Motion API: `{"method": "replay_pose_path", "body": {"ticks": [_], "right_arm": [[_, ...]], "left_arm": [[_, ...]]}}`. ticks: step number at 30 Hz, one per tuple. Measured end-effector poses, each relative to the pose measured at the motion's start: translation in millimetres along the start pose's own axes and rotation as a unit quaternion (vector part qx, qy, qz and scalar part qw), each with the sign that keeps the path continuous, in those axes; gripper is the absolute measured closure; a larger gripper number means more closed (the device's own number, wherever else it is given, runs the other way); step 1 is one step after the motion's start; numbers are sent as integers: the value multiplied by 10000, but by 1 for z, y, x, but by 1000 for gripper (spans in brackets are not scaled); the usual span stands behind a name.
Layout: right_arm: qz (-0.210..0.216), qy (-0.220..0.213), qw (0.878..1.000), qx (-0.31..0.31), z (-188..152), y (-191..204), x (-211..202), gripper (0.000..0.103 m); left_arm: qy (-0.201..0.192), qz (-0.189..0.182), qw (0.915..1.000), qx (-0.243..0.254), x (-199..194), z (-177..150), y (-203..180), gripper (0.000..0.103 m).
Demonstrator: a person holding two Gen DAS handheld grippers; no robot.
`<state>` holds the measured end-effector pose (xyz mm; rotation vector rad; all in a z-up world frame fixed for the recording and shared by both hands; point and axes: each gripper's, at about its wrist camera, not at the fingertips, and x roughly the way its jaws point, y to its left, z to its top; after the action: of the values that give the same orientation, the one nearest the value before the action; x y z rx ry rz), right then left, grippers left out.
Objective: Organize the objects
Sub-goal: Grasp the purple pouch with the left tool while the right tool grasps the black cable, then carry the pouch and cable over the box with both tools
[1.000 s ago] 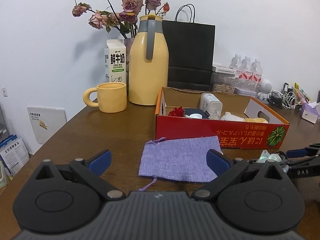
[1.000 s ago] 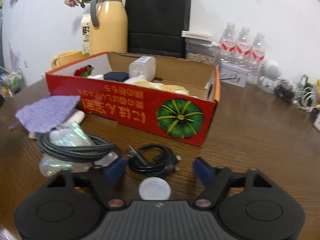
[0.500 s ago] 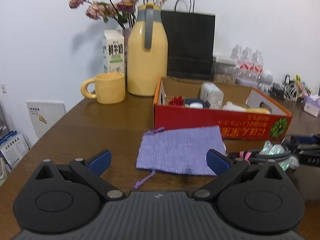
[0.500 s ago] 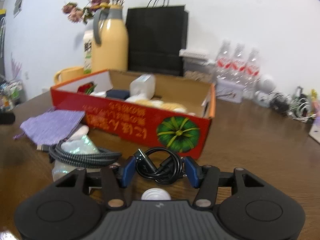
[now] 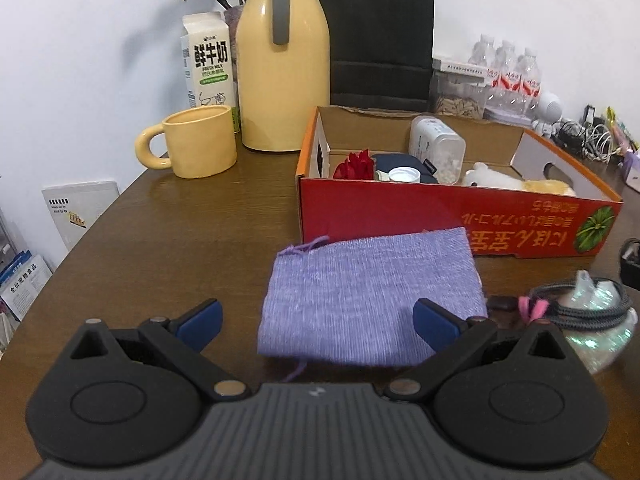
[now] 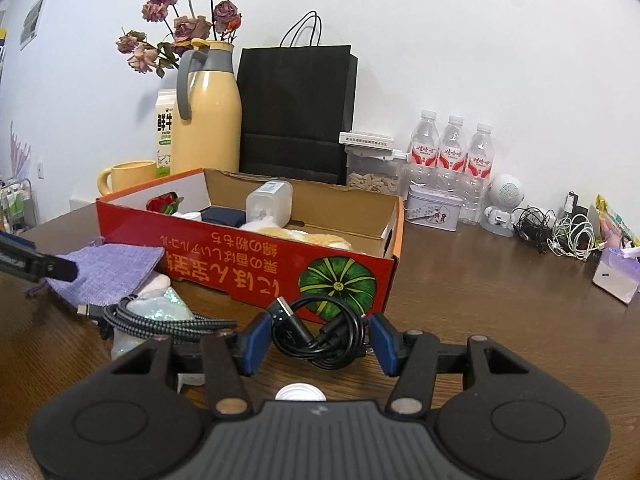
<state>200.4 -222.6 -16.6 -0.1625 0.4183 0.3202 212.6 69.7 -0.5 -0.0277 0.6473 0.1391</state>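
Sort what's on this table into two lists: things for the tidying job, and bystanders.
Job: coiled black USB cable in the right gripper; red cardboard box; purple woven pouch; grey braided cable.

Bystanders: yellow jug, yellow mug, black paper bag, water bottles.

A coiled black cable [image 6: 320, 334] sits clamped between the right jaws, before the red cardboard box [image 6: 280, 276]; a purple pouch [image 5: 370, 294] lies flat on the bench.

Plain white wall [image 6: 440, 40] behind dark brown wooden table [image 6: 480, 300]; even indoor light.
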Motion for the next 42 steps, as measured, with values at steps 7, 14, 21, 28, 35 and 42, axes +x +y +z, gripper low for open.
{"method": "replay_pose_path", "body": {"ticks": [7, 14, 21, 28, 35, 42], "right_arm": [[1, 1, 10000, 3, 0, 0, 0, 50], [0, -3, 10000, -3, 0, 2, 0, 50], [-7, -19, 10000, -8, -1, 2, 0, 50], [-45, -45, 10000, -11, 0, 1, -1, 50], [-76, -91, 9999, -34, 0, 1, -3, 50], [-81, -121, 9999, -38, -1, 1, -5, 50]], "left_arm": [[140, -136, 9998, -62, 25, -3, -4, 0], [25, -290, 9996, -51, 20, -6, -4, 16], [-180, -312, 9993, 27, 7, -11, -10, 56], [-535, -107, 9985, -92, -11, -17, -11, 74], [-817, -290, 9961, -190, -32, -24, -12, 83], [-1052, -553, 9921, -410, -57, -24, -10, 84]]}}
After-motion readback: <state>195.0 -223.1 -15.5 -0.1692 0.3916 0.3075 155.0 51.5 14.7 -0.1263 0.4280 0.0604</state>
